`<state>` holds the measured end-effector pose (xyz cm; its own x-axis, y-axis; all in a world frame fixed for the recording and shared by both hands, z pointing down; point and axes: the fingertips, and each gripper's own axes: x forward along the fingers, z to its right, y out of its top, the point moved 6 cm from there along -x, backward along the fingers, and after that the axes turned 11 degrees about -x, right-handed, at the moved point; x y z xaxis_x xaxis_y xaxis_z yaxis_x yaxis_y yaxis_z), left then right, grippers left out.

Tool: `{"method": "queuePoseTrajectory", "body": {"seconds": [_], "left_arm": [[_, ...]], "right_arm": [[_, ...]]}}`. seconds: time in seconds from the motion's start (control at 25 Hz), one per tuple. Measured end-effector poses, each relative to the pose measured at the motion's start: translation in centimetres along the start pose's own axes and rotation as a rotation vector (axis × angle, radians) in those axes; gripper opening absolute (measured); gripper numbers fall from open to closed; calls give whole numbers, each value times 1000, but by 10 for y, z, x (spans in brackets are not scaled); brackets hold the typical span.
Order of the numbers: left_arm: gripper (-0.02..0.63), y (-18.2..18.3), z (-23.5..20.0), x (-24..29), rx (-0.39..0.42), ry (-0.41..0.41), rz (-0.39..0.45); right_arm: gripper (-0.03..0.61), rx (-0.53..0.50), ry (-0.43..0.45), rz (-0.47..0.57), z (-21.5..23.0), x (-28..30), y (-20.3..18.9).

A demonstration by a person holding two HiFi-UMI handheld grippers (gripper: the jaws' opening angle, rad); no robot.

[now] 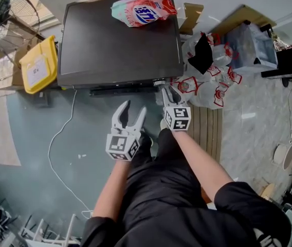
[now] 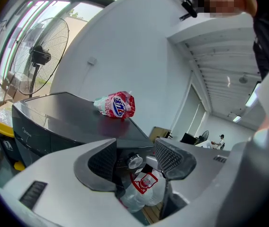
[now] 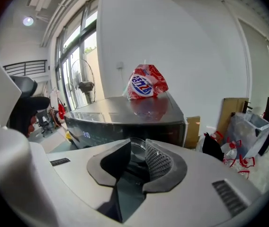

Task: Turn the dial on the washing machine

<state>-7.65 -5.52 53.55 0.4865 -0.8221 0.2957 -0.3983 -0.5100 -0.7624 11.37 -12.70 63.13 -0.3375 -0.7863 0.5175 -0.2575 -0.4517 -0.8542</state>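
The dark washing machine (image 1: 115, 40) stands ahead of me, seen from above. Its silver dial (image 1: 159, 81) sits at the right end of the front panel. My right gripper (image 1: 167, 92) reaches up to that dial; in the right gripper view the dial (image 3: 137, 150) fills the narrow gap between the two pads, and the gripper (image 3: 135, 159) is shut on it. My left gripper (image 1: 130, 112) hangs back below the panel, open and holding nothing. In the left gripper view the dial (image 2: 134, 161) shows far off between the spread jaws of the gripper (image 2: 135, 161).
A red and white detergent bag (image 1: 143, 10) lies on the machine's lid. A yellow bin (image 1: 37, 65) and a fan (image 1: 2, 12) stand to the left. Plastic bags of bottles (image 1: 207, 86) crowd the right side, by a wooden pallet (image 1: 207, 127). A white cable (image 1: 58, 138) runs over the floor.
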Motion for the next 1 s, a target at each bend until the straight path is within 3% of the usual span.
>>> {"method": "queuePoseTrajectory", "body": {"seconds": [0.16,0.32,0.84,1.0], "left_arm": [[230,9,11,-1,14,-3,16],[227,18,31,1,26,-18,31],[192,48,138,72,120,-98,80],[142,52,172,103,147,-117,74]], "right_arm": [[46,4,12,74,11,-28,32],[5,-4,20,82,29,-60,56],[2,-55,-18,177,135,-150,131],[2,-64,-44,217,171,-168,141]]}}
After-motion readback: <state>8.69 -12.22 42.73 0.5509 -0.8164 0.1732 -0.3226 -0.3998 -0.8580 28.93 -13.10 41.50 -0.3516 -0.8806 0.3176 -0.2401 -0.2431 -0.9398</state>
